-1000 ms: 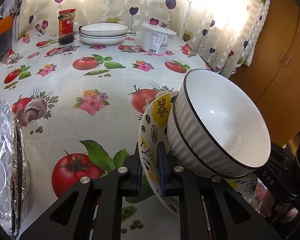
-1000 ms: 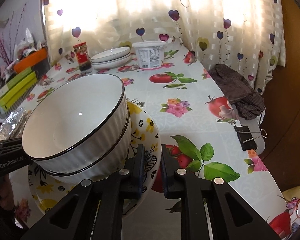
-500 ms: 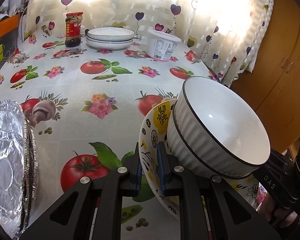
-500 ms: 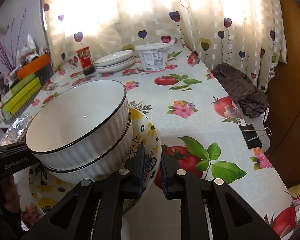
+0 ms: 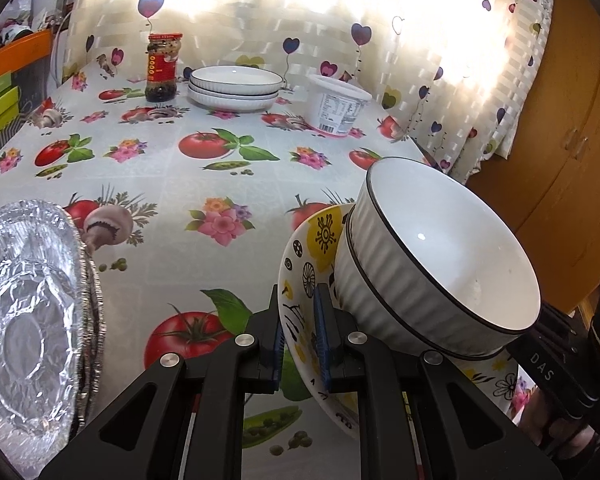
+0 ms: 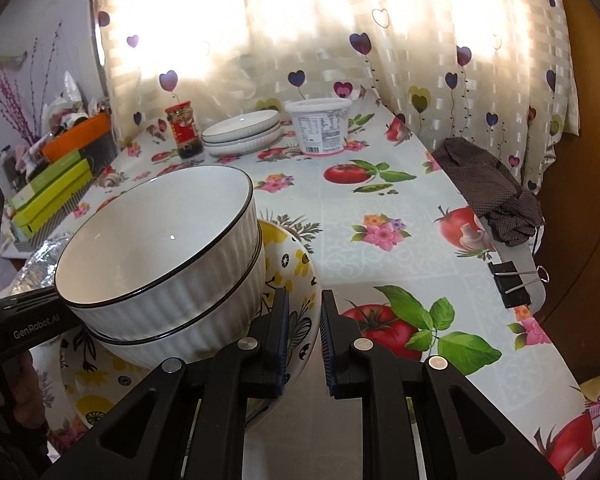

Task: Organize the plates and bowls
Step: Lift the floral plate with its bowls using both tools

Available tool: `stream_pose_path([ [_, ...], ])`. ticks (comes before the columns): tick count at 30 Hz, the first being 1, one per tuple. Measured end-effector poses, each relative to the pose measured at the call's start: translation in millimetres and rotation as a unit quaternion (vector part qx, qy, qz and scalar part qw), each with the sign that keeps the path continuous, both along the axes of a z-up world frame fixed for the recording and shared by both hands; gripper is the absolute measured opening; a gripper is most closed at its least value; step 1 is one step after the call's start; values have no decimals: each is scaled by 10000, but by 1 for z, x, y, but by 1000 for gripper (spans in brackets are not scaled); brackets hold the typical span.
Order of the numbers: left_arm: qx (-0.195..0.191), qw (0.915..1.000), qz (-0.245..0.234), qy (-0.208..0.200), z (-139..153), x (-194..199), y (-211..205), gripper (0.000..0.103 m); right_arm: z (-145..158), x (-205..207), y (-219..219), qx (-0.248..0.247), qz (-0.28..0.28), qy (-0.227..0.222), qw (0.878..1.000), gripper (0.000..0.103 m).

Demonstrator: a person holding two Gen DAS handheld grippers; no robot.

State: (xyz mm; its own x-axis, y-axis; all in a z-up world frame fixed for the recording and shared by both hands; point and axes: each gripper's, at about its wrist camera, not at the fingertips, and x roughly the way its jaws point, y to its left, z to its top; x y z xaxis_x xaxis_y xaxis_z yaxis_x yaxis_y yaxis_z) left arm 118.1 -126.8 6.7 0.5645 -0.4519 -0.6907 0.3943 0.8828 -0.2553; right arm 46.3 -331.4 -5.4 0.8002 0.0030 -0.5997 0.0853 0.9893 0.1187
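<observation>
Two nested white ribbed bowls [image 5: 440, 264] with black rims sit in a yellow patterned plate [image 5: 300, 264]. My left gripper [image 5: 298, 340] is shut on the plate's left rim. In the right wrist view the bowls [image 6: 160, 256] and plate [image 6: 296, 280] show again; my right gripper [image 6: 304, 340] is shut on the plate's right rim. The load is held tilted above the table. A stack of white plates [image 5: 236, 86] stands at the table's far end, also seen in the right wrist view [image 6: 242, 132].
A sauce jar [image 5: 163, 68] and a white tub [image 5: 338, 104] flank the far plates. Foil trays [image 5: 28, 312] lie at the left. A dark cloth [image 6: 492, 188] and binder clip [image 6: 514, 284] sit on the right edge. Green boxes [image 6: 52, 196] are at the left.
Both grippers have carried the plate with its bowls a little forward over the table; the far plates, jar and tub look slightly nearer. The grips are unchanged.
</observation>
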Motion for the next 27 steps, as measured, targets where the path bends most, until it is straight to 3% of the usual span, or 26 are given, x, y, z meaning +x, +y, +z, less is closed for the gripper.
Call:
stream_pose_path([
  [10,51,10000,65,54,-5,-1,6,13,-6,0,6,0,35,68,10000,14],
  [12,12,10000,70,-4,-2,-2,7,12,-2,-2,8,-79,57,-45,9999,15],
  [13,-49,9999,15,-88,1,-3,7,10,8,-7,14,-52,276,-337,9990,3],
  [16,235,9995,47,-204,3,-3,1,10,30,-14,28,-723,179,-778,9942,3],
  [20,87,9998,73,170,-11,3,7,10,35,-16,18,-515,-29,-875,9948,3],
  [23,112,9999,59,-71,-5,-1,8,10,23,-13,0,-55,-235,-566,9981,3],
  [27,62,10000,69,-30,-6,1,10,10,15,-15,-8,147,-187,-348,9991,5],
])
